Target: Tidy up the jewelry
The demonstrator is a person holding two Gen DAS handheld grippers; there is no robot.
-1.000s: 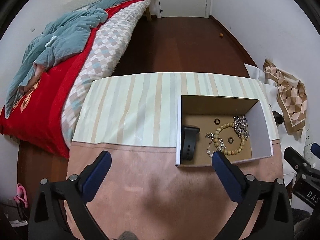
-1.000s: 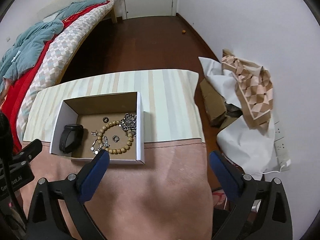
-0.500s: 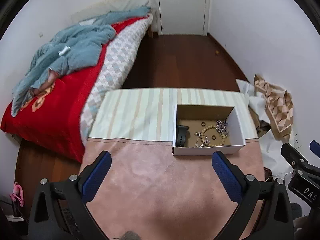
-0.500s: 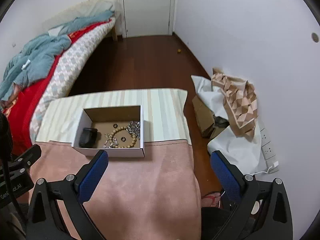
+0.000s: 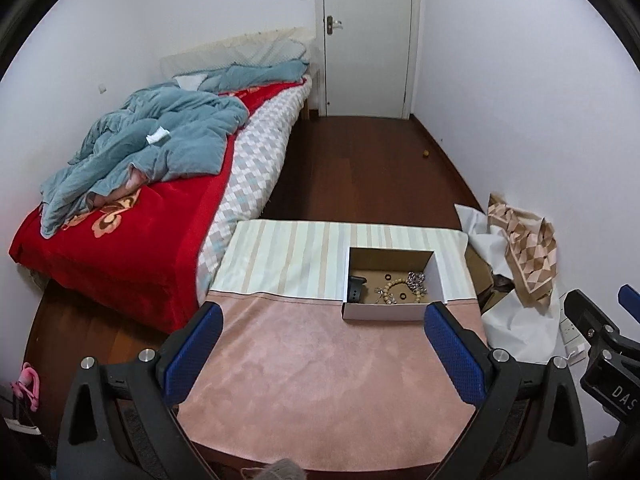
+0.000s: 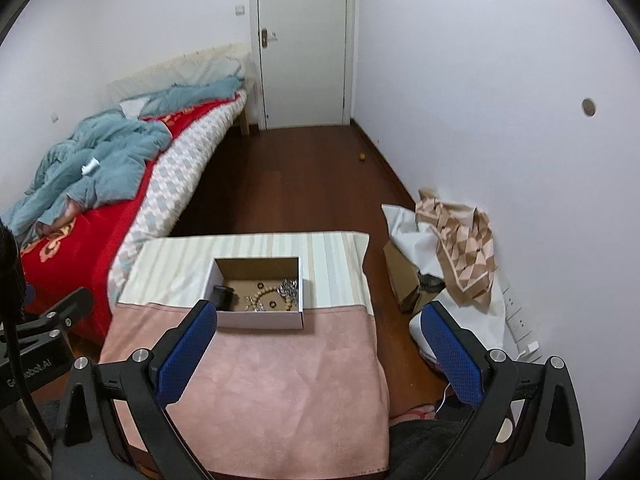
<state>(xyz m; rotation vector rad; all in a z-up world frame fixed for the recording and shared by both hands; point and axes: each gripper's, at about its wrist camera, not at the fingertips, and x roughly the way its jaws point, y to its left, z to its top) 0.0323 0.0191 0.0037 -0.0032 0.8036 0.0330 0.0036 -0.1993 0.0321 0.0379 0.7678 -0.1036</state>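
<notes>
Now your 2 grippers, left gripper (image 5: pixel 322 346) and right gripper (image 6: pixel 320 344), both spread apart, empty above the bench (image 5: pixel 320 380), jewelry box (image 5: pixel 384 313) far right, beaded bracelet (image 5: pixel 394 290) inside.

I see a table spread with a pink cloth (image 5: pixel 320 368) on the near half and a pale striped cloth (image 5: pixel 280 256) on the far half. To the left stands a bed (image 5: pixel 256 160) with a red blanket (image 5: pixel 132 240) and a rumpled blue-grey quilt (image 5: pixel 160 144) heaped on top. Dark wooden floor (image 5: pixel 360 168) runs back to a closed white door (image 5: pixel 366 36). Against the right wall lies a pile of white sheeting (image 6: pixel 408 224) with a brown-and-cream patterned cloth (image 6: pixel 464 244) draped over it, beside a cardboard box (image 6: pixel 400 280). A small round thing (image 6: pixel 362 157) sits on the floor by the skirting; I cannot tell what it is
</notes>
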